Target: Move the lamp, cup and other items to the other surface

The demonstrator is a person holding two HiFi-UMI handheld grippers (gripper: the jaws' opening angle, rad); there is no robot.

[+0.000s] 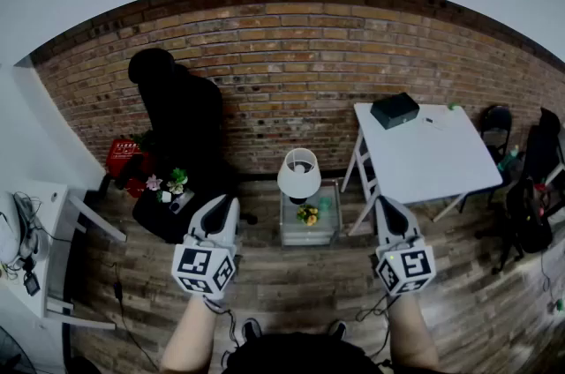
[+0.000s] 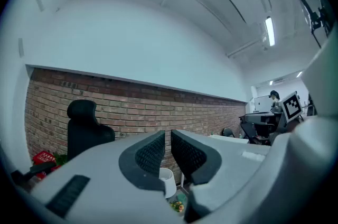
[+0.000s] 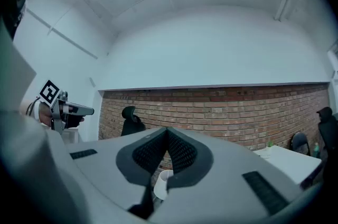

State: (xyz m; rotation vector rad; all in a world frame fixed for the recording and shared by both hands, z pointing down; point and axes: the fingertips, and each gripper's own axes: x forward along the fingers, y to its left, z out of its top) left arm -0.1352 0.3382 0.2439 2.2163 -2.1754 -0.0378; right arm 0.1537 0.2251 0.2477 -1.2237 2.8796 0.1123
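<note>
Approach stage, nothing grasped yet. The left gripper (image 1: 222, 205) and right gripper (image 1: 387, 206) are held level and side by side, aimed at the low table (image 1: 331, 231) in the middle of the room, close to the far brick wall (image 1: 291, 55). The left fingers (image 2: 150, 153) stand almost together, with only a thin slit between them and nothing in it. The right fingers (image 3: 182, 153) are closed tip to tip and are also empty. The lamp (image 1: 299, 172), with a white shade, stands upright on the far side of the low table. Flowers (image 1: 307, 213) lie just nearer, and beside them is a small green item (image 1: 324, 205), perhaps the cup, though it is too small to tell. All are well apart from both grippers. To do the step well, the chosen gripper probably has to open wide before it arrives. It should take the lamp by its stem or base rather than by the shade and carry it upright, since so tall a thing is likely to tip. The white table (image 1: 433, 160) to the right carries a black box (image 1: 395, 109) at its far left corner. With much of its top bare, it appears the likely destination. A black chair (image 1: 177, 112) stands far left, and the floor (image 1: 291, 293) is wood plank.
</note>
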